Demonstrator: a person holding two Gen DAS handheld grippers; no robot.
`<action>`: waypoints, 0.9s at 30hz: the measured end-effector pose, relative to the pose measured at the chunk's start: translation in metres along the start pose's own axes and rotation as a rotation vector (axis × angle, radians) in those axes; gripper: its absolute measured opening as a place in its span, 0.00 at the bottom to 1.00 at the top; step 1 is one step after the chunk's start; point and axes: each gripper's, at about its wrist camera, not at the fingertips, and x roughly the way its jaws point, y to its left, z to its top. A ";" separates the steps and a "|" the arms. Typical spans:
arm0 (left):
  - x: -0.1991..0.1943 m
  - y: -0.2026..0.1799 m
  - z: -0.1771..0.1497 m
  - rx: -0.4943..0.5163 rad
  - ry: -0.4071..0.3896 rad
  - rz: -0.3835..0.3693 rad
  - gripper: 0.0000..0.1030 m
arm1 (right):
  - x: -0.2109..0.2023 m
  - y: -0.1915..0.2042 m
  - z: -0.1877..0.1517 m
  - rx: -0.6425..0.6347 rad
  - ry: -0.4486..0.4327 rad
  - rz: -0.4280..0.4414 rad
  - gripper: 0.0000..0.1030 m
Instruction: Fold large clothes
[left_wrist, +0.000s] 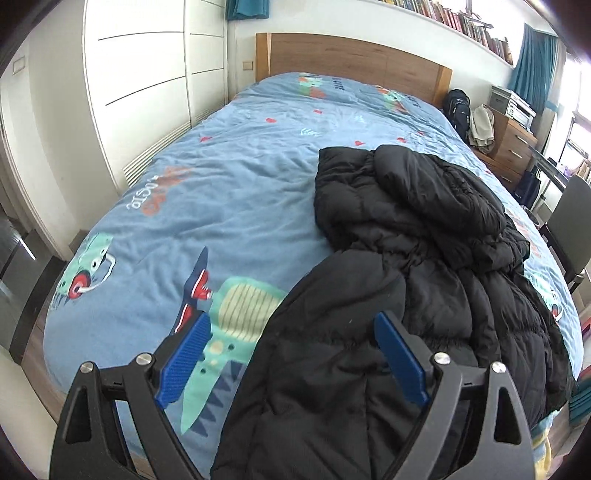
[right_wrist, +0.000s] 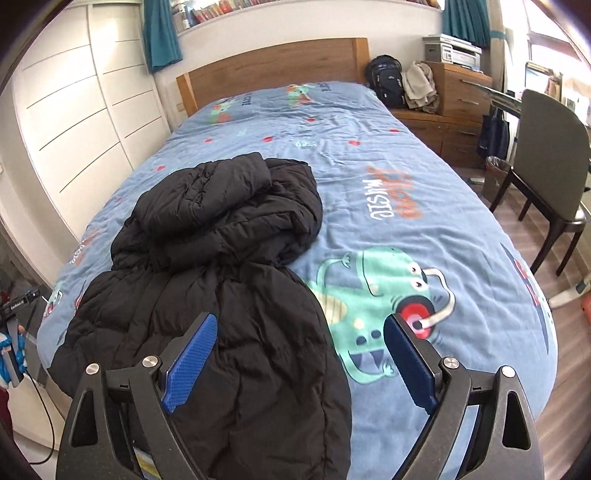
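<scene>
A black puffer jacket (left_wrist: 413, 266) lies crumpled on the blue cartoon-print bedspread (left_wrist: 229, 192), its hem toward the foot of the bed. My left gripper (left_wrist: 291, 325) is open, held above the jacket's near left edge, one blue pad over the bedspread and one over the jacket. In the right wrist view the same jacket (right_wrist: 221, 266) lies left of centre on the bedspread (right_wrist: 406, 192). My right gripper (right_wrist: 301, 328) is open above the jacket's near right edge, holding nothing.
A wooden headboard (left_wrist: 351, 59) stands at the far end. White wardrobe doors (right_wrist: 74, 110) line the left side. A wooden dresser (right_wrist: 461, 99) with a backpack (right_wrist: 386, 79) and a dark chair (right_wrist: 546, 162) stand to the right of the bed.
</scene>
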 end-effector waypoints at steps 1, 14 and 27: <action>-0.005 0.010 -0.009 -0.009 0.014 -0.018 0.89 | -0.003 -0.007 -0.007 0.020 0.012 0.001 0.90; -0.031 0.105 -0.084 -0.174 0.067 0.033 0.89 | -0.018 -0.046 -0.079 0.181 0.046 -0.015 0.91; -0.058 0.126 -0.118 -0.256 0.022 0.020 0.89 | -0.047 -0.053 -0.105 0.201 -0.045 0.037 0.96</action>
